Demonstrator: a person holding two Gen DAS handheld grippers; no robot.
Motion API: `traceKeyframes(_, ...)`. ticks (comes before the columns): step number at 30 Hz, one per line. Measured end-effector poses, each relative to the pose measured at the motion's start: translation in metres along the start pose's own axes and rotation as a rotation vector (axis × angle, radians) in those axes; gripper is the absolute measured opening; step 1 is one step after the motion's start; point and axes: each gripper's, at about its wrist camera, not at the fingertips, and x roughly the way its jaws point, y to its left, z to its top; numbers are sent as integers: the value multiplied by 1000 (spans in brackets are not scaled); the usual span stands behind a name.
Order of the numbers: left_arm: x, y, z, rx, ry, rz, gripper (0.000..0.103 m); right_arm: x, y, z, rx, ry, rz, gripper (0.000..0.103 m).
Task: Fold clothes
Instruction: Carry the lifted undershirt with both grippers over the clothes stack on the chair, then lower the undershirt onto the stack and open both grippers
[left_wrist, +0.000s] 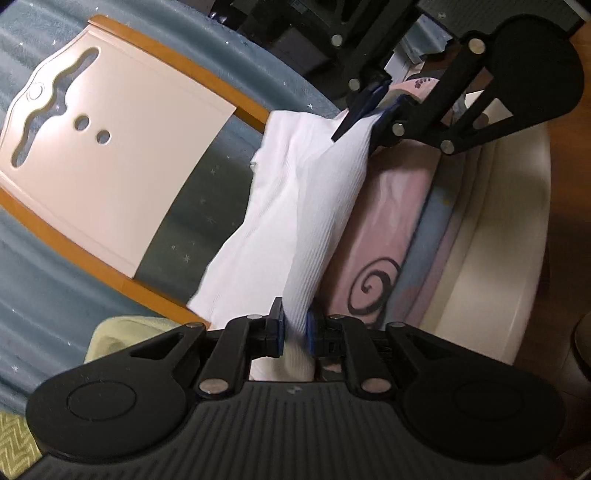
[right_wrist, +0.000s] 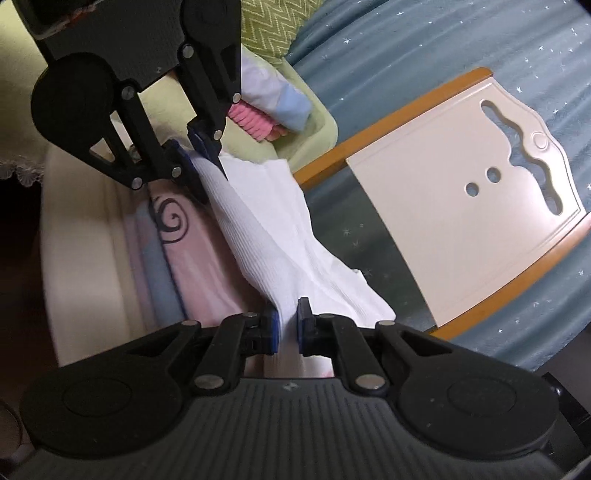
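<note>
A folded white ribbed garment (left_wrist: 314, 206) hangs stretched between my two grippers. In the left wrist view my left gripper (left_wrist: 295, 328) is shut on its near end, while my right gripper (left_wrist: 365, 110) pinches the far end at the upper right. The right wrist view shows the same from the other side: my right gripper (right_wrist: 288, 325) is shut on the white garment (right_wrist: 266, 229), and my left gripper (right_wrist: 201, 153) clamps it at the upper left. The garment hangs just above a folded pink garment with a dark spiral (left_wrist: 388, 221) that lies in a white bin (left_wrist: 498, 258).
The white bin (right_wrist: 81, 240) also holds folded blue and pink pieces. A white panel with orange wooden rails (right_wrist: 461, 221) lies on a blue starry cloth (right_wrist: 406, 44). A pale green basket (right_wrist: 321, 125) with folded pink and blue clothes stands beyond.
</note>
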Motion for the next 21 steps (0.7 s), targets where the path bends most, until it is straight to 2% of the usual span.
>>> traceKeyframes(2, 1, 2, -3, 12, 1, 16, 23, -4, 4, -5, -21, 4, -25, 9)
traceKeyframes(3, 0, 2, -5, 23, 1, 26, 27, -7, 5, -7, -32, 5, -38, 12)
traceKeyframes(6, 0, 2, -9, 48, 6, 39, 28, -14, 10, -14, -64, 24, -61, 13)
traceKeyframes(9, -2, -4, -13, 58, 11, 37, 14, -18, 15, -12, -95, 47, -55, 7)
traceKeyframes(12, -8, -6, -15, 72, 7, 50, 12, -30, 16, -3, -160, 30, -114, 7)
traceKeyframes(15, -11, -9, -20, 87, 12, 46, 12, -39, 25, -2, -198, 49, -92, 7)
traceKeyframes(18, -11, -13, -23, 116, 23, 40, 13, -30, 37, -16, -207, 123, -32, 7)
traceKeyframes(19, -12, -13, -24, 111, 26, 41, 19, -32, 39, -18, -207, 123, -37, 7)
traceKeyframes(21, -14, -12, -25, 99, 31, 44, 21, -37, 41, -19, -192, 127, -46, 11)
